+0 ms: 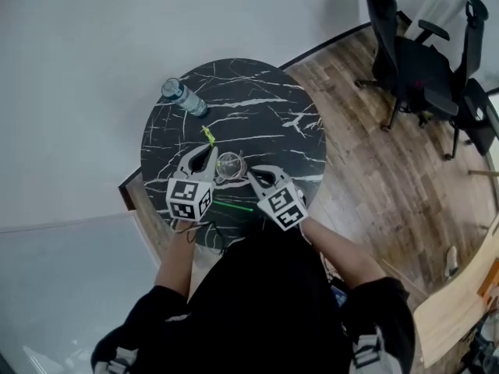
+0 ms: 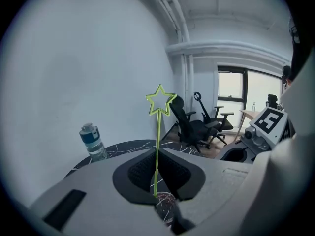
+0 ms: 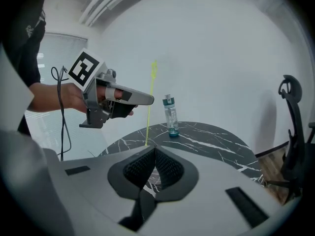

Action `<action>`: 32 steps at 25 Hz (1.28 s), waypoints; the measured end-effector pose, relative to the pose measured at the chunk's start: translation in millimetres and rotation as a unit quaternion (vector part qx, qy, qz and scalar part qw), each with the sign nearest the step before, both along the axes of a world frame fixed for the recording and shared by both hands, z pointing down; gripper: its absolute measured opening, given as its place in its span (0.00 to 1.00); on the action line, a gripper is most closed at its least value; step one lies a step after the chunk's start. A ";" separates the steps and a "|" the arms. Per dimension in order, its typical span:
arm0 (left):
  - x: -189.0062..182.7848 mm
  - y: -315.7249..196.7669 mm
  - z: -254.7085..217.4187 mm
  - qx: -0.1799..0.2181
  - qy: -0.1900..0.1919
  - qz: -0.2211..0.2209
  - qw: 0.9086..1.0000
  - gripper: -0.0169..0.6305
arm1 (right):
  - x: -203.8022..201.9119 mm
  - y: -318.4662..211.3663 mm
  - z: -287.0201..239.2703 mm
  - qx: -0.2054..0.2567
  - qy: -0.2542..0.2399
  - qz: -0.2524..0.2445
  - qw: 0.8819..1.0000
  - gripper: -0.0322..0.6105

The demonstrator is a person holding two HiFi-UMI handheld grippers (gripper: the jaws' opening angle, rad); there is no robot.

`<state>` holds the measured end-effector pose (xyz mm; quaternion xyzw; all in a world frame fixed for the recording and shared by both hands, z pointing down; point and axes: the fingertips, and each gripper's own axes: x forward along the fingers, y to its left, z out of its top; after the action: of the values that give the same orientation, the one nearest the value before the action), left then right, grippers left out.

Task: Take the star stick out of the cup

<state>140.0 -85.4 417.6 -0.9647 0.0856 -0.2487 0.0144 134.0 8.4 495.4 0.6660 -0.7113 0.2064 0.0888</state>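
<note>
Where a plain pale wall [image 1: 86, 61] meets a wood-plank floor [image 1: 374, 193], a round black tabletop [image 1: 265, 107] veined with white marbling stands close against that wall. Two black office chairs [image 1: 417, 72] sit well apart from it, over on the planks. The person's dark sleeves [image 1: 265, 310] fill the bottom of the head view, with both forearms reaching forward over the near edge of the tabletop. The left claw [image 2: 157, 151] is tight together on the star stick [image 2: 158, 129], pinching its shaft partway up. The right claw [image 3: 155, 149] is also together, with nothing between its pads, and it hovers just beside the cup [image 1: 231, 164] on its right. A clear water bottle [image 1: 184, 98] with a blue label and a pale cap stands toward the far left rim of the tabletop, near the wall. The cup is a small clear tumbler in the middle of the near half of the tabletop, between the two claws. The star stick is a thin, yellow-green, see-through rod held upright and topped by an open five-pointed star outline. Its lower end reaches down to the cup's mouth below the left claw, but I cannot tell whether the tip is inside.
</note>
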 end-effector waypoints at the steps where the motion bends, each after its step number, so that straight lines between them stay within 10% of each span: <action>1: -5.8 -1.5 -4.0 -0.002 0.006 -0.007 1.000 0.05 | -4.1 -2.1 -2.9 0.002 0.004 -0.007 1.000 0.05; 21: -139.4 -38.9 4.8 -0.066 0.026 -0.174 0.982 0.05 | -107.9 -61.3 -10.5 -0.002 0.018 -0.170 0.985 0.05; 32: -187.8 -32.1 59.5 -0.157 -0.008 -0.243 0.957 0.05 | -142.4 -70.8 14.3 -0.031 -0.003 -0.222 0.975 0.05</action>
<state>-47.9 -117.5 477.1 -0.9029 0.2774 -0.2625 -0.1973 -8.4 -62.4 509.7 0.4882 -0.8348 0.2051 0.1507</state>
